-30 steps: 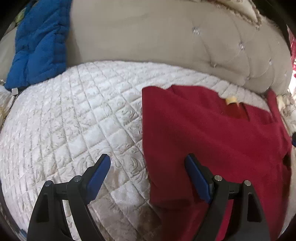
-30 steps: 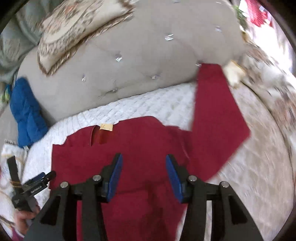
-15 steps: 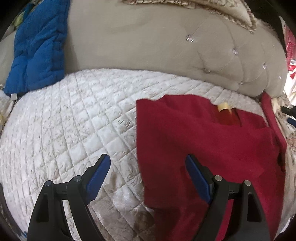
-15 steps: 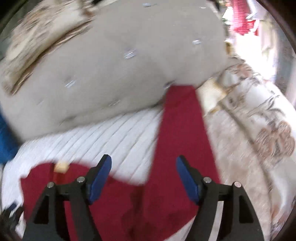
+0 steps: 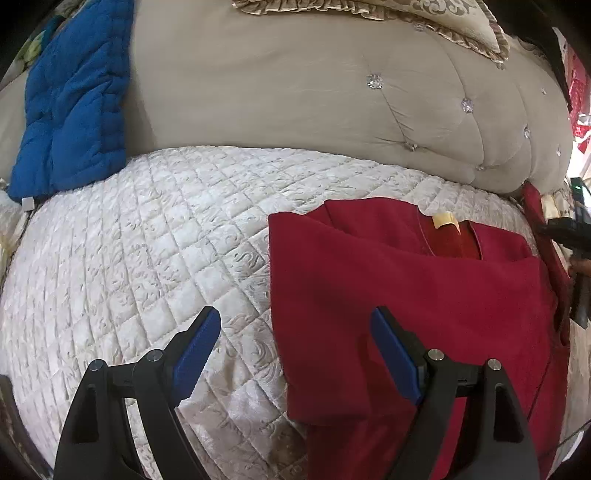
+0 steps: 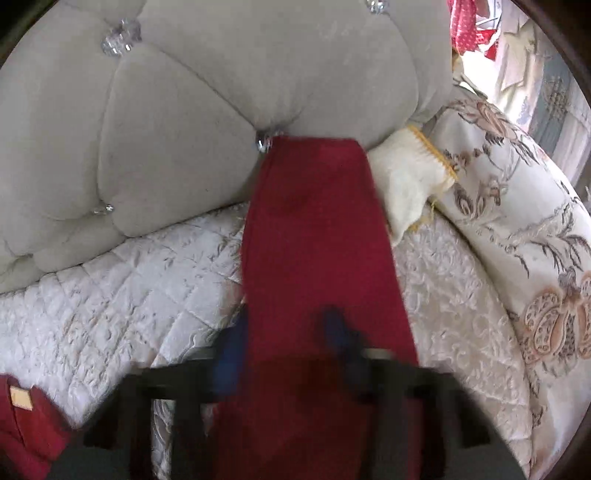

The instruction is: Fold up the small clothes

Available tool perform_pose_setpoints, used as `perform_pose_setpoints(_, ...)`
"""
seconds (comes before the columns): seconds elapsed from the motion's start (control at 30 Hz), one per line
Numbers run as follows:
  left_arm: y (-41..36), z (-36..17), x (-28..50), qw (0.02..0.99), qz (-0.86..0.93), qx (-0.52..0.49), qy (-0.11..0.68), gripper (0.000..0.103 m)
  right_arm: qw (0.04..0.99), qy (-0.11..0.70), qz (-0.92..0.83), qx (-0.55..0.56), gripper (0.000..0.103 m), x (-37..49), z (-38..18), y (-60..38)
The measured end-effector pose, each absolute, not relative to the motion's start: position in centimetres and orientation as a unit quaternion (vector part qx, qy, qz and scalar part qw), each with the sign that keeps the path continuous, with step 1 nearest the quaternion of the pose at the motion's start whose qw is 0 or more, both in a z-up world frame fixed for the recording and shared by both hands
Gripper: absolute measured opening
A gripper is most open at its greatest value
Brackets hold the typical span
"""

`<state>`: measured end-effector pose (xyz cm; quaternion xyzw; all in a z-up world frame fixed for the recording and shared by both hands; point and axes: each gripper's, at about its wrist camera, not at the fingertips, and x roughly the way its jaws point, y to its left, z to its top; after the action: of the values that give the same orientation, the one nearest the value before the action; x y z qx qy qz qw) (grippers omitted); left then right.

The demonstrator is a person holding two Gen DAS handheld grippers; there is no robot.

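Note:
A small red top (image 5: pixel 406 288) lies flat on the white quilted bed, its left sleeve folded in over the body and a yellow neck label (image 5: pixel 443 220) at the collar. My left gripper (image 5: pixel 295 350) is open and empty, hovering over the top's left edge near the hem. In the right wrist view the top's right sleeve (image 6: pixel 317 236) stretches up to the headboard. My right gripper (image 6: pixel 284 332) is blurred by motion, its blue fingers on either side of that sleeve; I cannot tell if they grip it. The right gripper also shows in the left wrist view (image 5: pixel 569 236).
A beige tufted headboard (image 5: pixel 314 96) rises behind the bed. A blue quilted cloth (image 5: pixel 70 110) hangs at the far left. A patterned pillow (image 5: pixel 424 14) sits on top. A floral bedspread (image 6: pixel 517 236) and a cream cloth (image 6: pixel 410 184) lie to the right.
My right gripper swung right from the top's body and moved down onto the stretched right sleeve, its fingers closer together. My left gripper drew back slightly and stays open.

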<state>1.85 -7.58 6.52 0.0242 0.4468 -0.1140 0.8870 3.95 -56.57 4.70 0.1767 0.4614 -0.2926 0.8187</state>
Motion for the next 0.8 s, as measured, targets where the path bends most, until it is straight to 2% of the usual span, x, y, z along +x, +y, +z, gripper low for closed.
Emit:
perform_pose_setpoints(0.2, -6.7, 7.8, 1.2, 0.893, -0.112, 0.011, 0.435, 0.065, 0.878, 0.371, -0.155, 0.259, 0.006, -2.3, 11.6, -55.3)
perform_pose_setpoints(0.43, -5.2, 10.6, 0.5, 0.905, -0.107, -0.022, 0.41, 0.065, 0.903, 0.359, 0.034, 0.234, 0.006, -4.4, 17.6, -45.5)
perform_pose_setpoints(0.57, -4.8, 11.3, 0.0, 0.904, -0.114, -0.041, 0.409, 0.065, 0.901, 0.383, 0.09, 0.184, 0.006, -3.1, 16.5, -37.8)
perform_pose_setpoints(0.67, -5.2, 11.3, -0.3, 0.902, -0.119, -0.034, 0.413, 0.065, 0.89, 0.42, 0.106, 0.14, 0.006, -2.0, 13.2, -32.3)
perform_pose_setpoints(0.8, -5.7, 11.4, -0.9, 0.902, -0.123, -0.017, 0.413, 0.065, 0.878, 0.449, 0.108, 0.128, 0.006, -1.7, 9.7, -29.8)
